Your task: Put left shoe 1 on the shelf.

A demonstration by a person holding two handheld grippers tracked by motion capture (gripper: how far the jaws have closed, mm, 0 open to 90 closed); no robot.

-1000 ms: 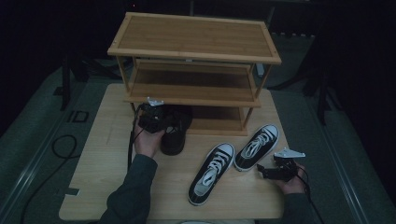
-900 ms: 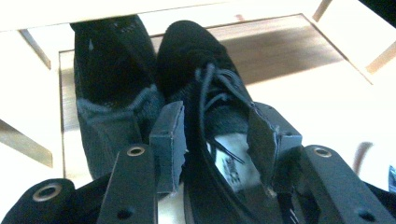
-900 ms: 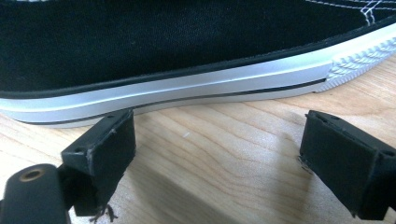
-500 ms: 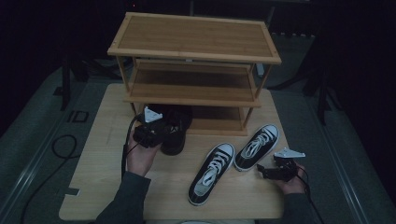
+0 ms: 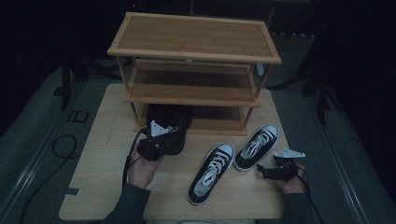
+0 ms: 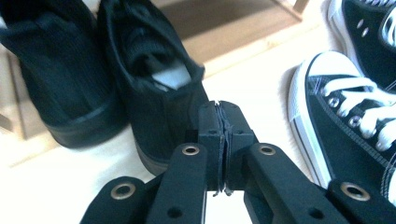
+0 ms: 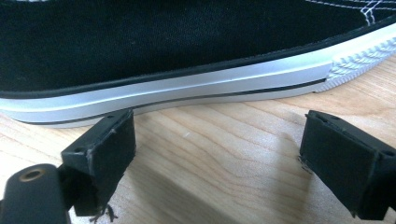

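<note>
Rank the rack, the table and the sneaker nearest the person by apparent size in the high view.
1. Table: widest, though the rack hides part of it.
2. Rack: nearly as wide; it rises toward the camera, so the gap may be exaggerated.
3. Sneaker: by far the smallest.

Two black boots upright at the rack's bottom shelf, two black-and-white sneakers side by side on the counter

black shoes half hidden under rack, sneaker cropped
</note>
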